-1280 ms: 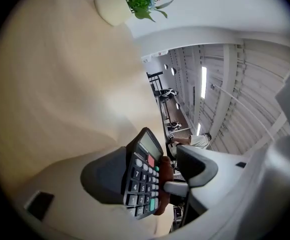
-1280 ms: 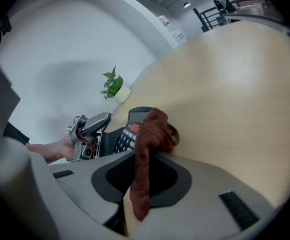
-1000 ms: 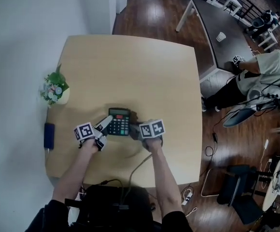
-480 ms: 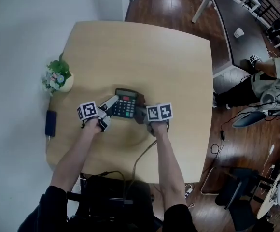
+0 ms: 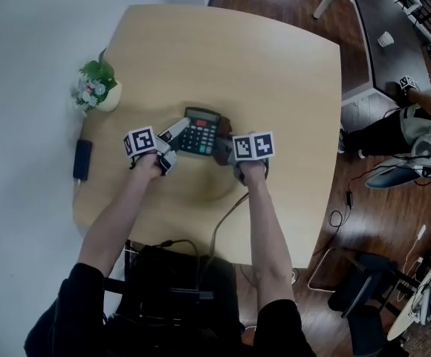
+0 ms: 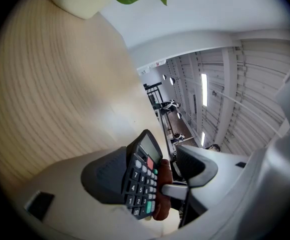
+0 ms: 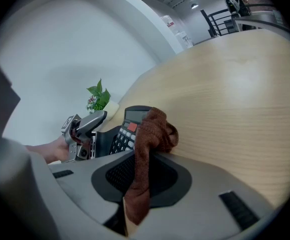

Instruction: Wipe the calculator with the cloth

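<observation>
brown cloth (image 7: 152,129) pinched in right tool (image 5: 223,151) meets calculator (image 5: 202,134); left tool (image 5: 174,134), jaws apart, seemingly braces its left edge against sliding.

Head view: bright, even indoor light. No glare on the table (image 5: 275,65), only a faint soft shadow just below frame centre. Lines bow toward the edges.

Left gripper view: strip light (image 6: 203,86) blown out right of centre. Corners vignetted black, near foreground soft.

Right gripper view: flat, diffuse light, heavy fisheye bend. Cloth (image 7: 152,129) sharp up top, its lower end possibly out of focus.
</observation>
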The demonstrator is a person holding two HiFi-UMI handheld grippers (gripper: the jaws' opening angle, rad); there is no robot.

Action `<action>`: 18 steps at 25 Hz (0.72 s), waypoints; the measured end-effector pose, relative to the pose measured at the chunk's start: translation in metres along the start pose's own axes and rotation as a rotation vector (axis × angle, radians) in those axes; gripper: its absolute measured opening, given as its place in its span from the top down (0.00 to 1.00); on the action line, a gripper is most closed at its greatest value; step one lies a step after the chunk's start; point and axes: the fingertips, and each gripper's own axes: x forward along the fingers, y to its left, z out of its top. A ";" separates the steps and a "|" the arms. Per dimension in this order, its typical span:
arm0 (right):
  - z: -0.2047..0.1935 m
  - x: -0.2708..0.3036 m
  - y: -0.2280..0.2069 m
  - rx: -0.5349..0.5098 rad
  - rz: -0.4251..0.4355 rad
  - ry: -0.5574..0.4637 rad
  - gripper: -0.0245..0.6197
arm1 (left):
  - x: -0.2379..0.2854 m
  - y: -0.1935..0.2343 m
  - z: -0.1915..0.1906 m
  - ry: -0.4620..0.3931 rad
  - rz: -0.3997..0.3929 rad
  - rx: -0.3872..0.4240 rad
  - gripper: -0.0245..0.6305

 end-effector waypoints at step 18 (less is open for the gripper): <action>-0.095 -0.160 0.066 0.356 0.246 -0.664 0.86 | -0.146 -0.095 -0.044 -0.152 -0.369 0.009 0.56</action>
